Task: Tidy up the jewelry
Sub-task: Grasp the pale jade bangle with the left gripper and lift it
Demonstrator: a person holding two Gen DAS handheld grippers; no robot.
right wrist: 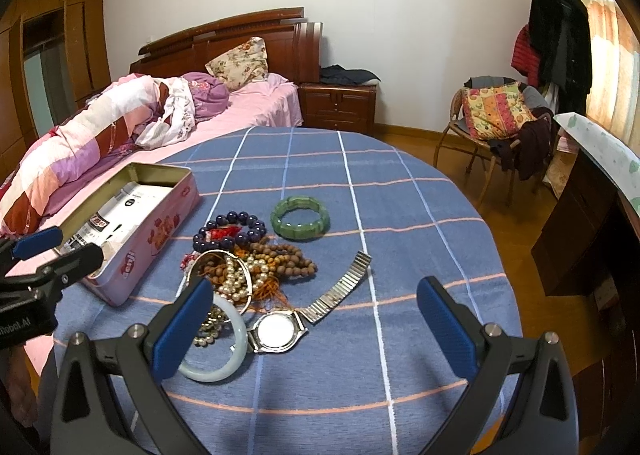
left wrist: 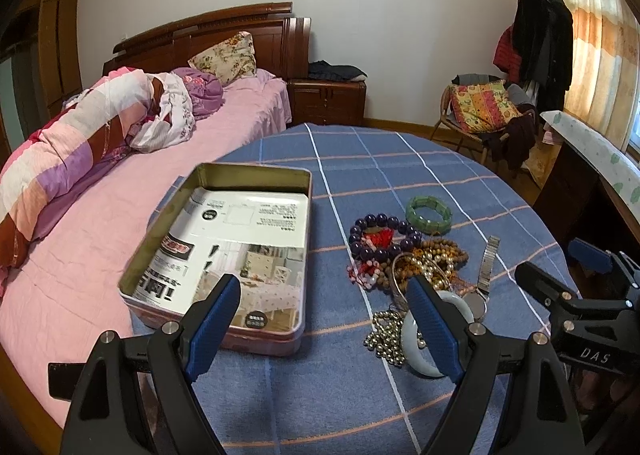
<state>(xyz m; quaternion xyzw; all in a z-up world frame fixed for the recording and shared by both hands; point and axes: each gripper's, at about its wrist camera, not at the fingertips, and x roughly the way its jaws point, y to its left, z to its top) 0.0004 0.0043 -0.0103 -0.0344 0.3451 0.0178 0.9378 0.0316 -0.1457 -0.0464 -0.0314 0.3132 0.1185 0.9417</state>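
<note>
A pile of jewelry lies on the blue checked cloth: a green bangle (right wrist: 300,217), a dark purple bead bracelet (right wrist: 230,233), brown bead strings (right wrist: 288,261), pearls (right wrist: 236,279), a pale jade bangle (right wrist: 222,359) and a silver watch (right wrist: 278,331). An open pink tin (left wrist: 224,251) lined with printed paper sits left of the pile. My left gripper (left wrist: 324,303) is open above the cloth between tin and pile. My right gripper (right wrist: 316,307) is open, hovering just above the watch. The green bangle (left wrist: 428,213) and jade bangle (left wrist: 416,339) also show in the left wrist view.
The round table (right wrist: 420,215) stands beside a bed with pink sheets (left wrist: 80,255) on the left. A chair with cushions and clothes (right wrist: 500,123) stands at the back right. A dark desk (right wrist: 580,235) is at the right edge.
</note>
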